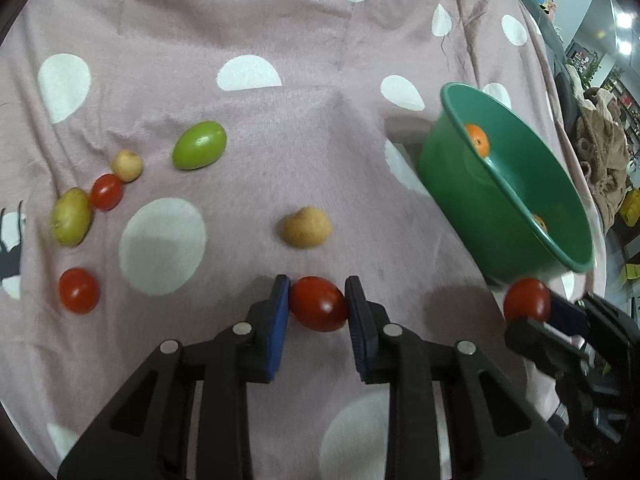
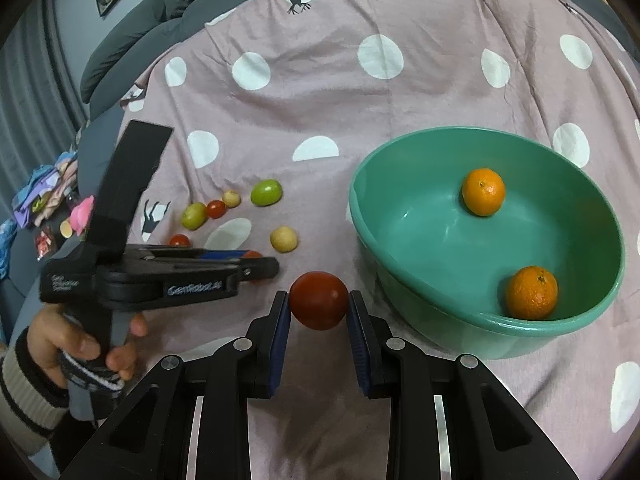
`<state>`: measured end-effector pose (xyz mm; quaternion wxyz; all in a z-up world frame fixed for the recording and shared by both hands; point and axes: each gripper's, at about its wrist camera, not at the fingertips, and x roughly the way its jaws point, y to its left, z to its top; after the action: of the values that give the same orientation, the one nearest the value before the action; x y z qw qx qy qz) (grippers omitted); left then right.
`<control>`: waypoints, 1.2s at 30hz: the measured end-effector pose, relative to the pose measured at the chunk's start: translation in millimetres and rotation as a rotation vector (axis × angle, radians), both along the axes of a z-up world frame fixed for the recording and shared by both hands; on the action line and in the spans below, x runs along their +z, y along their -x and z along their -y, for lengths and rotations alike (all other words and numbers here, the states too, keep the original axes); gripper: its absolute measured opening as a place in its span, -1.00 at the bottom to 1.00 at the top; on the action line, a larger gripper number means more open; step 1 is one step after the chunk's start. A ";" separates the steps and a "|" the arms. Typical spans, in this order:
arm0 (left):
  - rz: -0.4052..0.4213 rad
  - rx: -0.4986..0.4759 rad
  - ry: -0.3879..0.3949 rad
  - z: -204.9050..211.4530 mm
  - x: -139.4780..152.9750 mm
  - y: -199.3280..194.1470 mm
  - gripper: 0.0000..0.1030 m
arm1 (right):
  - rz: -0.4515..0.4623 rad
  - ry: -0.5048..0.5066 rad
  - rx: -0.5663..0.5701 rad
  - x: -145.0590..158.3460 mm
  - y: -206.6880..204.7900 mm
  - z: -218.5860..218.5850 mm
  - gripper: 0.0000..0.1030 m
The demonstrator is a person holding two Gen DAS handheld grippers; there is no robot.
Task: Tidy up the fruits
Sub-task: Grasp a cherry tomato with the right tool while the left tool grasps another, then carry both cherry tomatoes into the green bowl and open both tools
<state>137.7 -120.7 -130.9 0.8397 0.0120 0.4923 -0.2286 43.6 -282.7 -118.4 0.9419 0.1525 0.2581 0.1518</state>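
My left gripper (image 1: 317, 300) is shut on a red tomato (image 1: 318, 309) just above the pink dotted blanket (image 1: 280, 40). My right gripper (image 2: 319, 300) is shut on another red tomato (image 2: 319, 300), left of the green bowl (image 2: 400, 216); that tomato also shows in the left wrist view (image 1: 527, 306). The bowl (image 1: 452, 168) holds two oranges (image 2: 483, 191) (image 2: 531, 293). Loose on the blanket lie a green fruit (image 1: 199, 145), a tan fruit (image 1: 305, 227), a small pale fruit (image 1: 127, 165), a yellow-green fruit (image 1: 72, 217) and two red tomatoes (image 1: 106, 192) (image 1: 79, 290).
The left gripper's body (image 2: 160, 276) and the hand holding it (image 2: 80, 348) lie to the left in the right wrist view. Grey cushions (image 2: 132, 24) lie beyond the blanket's far left edge. Clutter (image 2: 52, 196) sits off the left edge.
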 end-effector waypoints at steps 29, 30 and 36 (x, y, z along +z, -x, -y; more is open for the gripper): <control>0.077 0.006 0.018 -31.7 55.8 91.4 -0.46 | 0.095 0.032 0.005 40.5 64.0 -21.3 -0.42; 0.081 0.003 0.015 -30.4 56.8 92.7 -0.46 | 0.097 0.031 0.002 40.9 65.1 -20.0 -0.42; 0.123 -0.034 -0.004 -15.4 66.6 97.0 -0.46 | 0.107 0.016 -0.028 39.8 70.2 -8.2 -0.42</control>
<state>40.7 -105.3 -64.3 0.8645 0.0360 0.4399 -0.2406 -26.5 -274.5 -78.6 0.9576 0.1400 0.2062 0.1446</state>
